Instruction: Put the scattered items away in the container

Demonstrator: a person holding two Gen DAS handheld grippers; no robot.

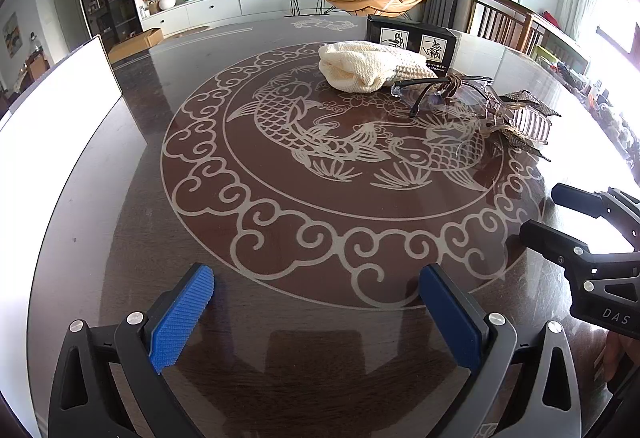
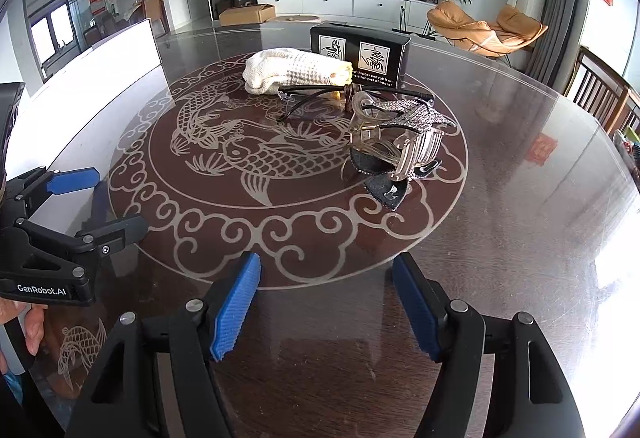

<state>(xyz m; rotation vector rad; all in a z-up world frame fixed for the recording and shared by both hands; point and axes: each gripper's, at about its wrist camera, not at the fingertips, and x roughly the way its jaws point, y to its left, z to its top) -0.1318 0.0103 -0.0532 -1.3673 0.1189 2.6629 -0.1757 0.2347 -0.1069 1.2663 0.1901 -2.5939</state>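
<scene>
Left wrist view: left gripper (image 1: 316, 312) jaws wide apart, holding nothing.
Right gripper (image 2: 326, 304): jaws wide apart, holding nothing.
Hair claw (image 2: 394, 142): apparently touching glasses (image 2: 320, 96).
Cloth (image 2: 294, 72): against black box (image 2: 362, 52).

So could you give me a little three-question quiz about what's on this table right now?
1. True or false: the left hand-held gripper is holding the cream cloth.
2. Which lies nearest the right hand-held gripper? A) black box B) hair claw clip C) cream cloth
3. Fill in: the glasses lie between the cloth and the ____.

Key: 1 false, both hand-held grippers are open and hold nothing. 2 B. 3 hair claw clip.
</scene>
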